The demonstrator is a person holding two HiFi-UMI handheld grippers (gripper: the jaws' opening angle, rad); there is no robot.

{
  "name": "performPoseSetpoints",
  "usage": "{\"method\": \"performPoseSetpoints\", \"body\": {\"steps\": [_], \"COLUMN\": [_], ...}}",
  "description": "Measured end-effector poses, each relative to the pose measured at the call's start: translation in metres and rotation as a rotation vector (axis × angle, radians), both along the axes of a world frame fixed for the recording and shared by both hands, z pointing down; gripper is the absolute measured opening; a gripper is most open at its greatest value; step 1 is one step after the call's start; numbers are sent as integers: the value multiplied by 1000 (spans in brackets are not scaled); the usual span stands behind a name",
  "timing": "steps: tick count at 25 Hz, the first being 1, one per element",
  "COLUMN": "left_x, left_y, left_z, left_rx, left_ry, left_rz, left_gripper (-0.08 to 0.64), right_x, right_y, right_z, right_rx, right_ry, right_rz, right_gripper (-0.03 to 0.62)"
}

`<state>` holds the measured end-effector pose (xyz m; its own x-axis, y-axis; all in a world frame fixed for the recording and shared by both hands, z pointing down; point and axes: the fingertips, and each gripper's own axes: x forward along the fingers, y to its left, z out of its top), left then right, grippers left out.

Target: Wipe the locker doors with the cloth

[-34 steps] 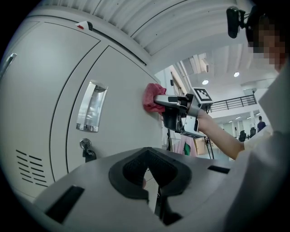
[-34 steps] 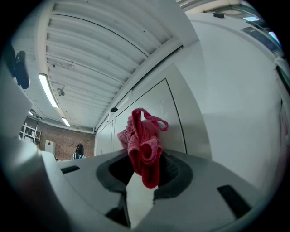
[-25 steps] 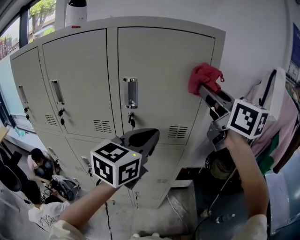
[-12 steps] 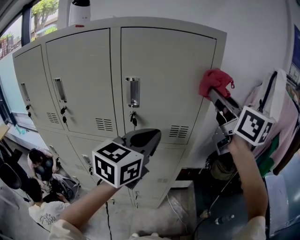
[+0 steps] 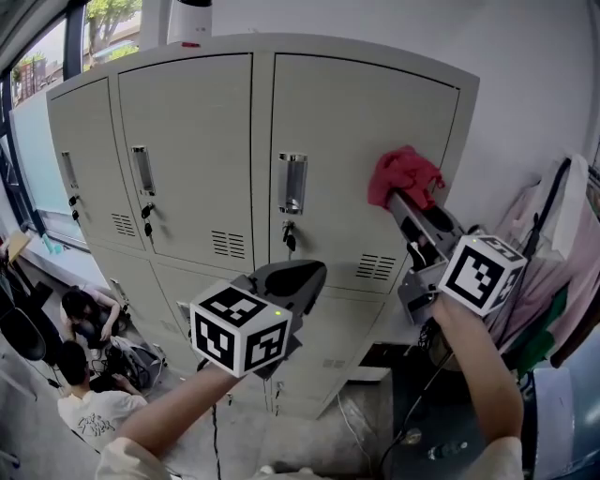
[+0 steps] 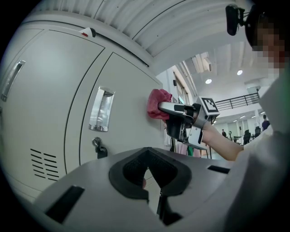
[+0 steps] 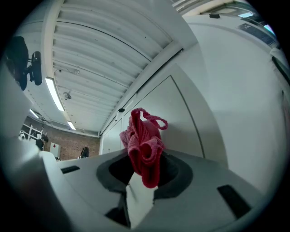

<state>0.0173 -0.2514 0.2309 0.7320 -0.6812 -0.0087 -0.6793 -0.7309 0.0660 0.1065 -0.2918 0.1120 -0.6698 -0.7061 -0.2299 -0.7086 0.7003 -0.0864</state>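
Note:
A red cloth [image 5: 403, 174] is pressed against the upper right locker door [image 5: 347, 122], to the right of its recessed metal handle [image 5: 292, 183]. My right gripper [image 5: 398, 199] is shut on the cloth [image 7: 142, 145], which bunches out of its jaws against the door [image 7: 181, 113]. My left gripper [image 5: 291, 274] hangs lower, in front of the lockers and clear of them, shut with nothing in it. In the left gripper view, the left gripper [image 6: 152, 174] points at the door [image 6: 122, 118], and the cloth [image 6: 158, 103] shows beyond with the right gripper behind it.
Grey lockers [image 5: 178, 159] stand in a row, with a lower row beneath. A white device [image 5: 192, 21] sits on top. Two people [image 5: 84, 323] crouch on the floor at lower left. Clothes and bags [image 5: 553, 253] hang at the right. Cables [image 5: 412, 436] lie on the floor.
The right gripper swept the cloth right towards the door's edge, then back left across the door and slightly down. The left gripper has hardly moved.

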Motion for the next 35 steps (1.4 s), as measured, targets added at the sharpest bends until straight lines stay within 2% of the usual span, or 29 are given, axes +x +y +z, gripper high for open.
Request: {"method": "performPoseSetpoints", "body": {"steps": [8, 23, 28, 35], "left_x": [-20, -45, -50, -57], "left_y": [0, 0, 1, 0], "left_z": [2, 7, 5, 2], "left_rx": [-5, -16, -9, 1], "left_ry": [-3, 4, 3, 9], "left_rz": [-43, -89, -101, -115], "left_gripper": [5, 5, 5, 5], "right_x": [-74, -157, -170, -164], "right_y": [-7, -16, -26, -29], "right_z": [11, 25, 30, 31], "right_rx": [-27, -57, -76, -85], "right_ry": [15, 67, 73, 66], "right_rz": [-132, -276, -282, -257], "right_gripper": [107, 107, 107, 107]}}
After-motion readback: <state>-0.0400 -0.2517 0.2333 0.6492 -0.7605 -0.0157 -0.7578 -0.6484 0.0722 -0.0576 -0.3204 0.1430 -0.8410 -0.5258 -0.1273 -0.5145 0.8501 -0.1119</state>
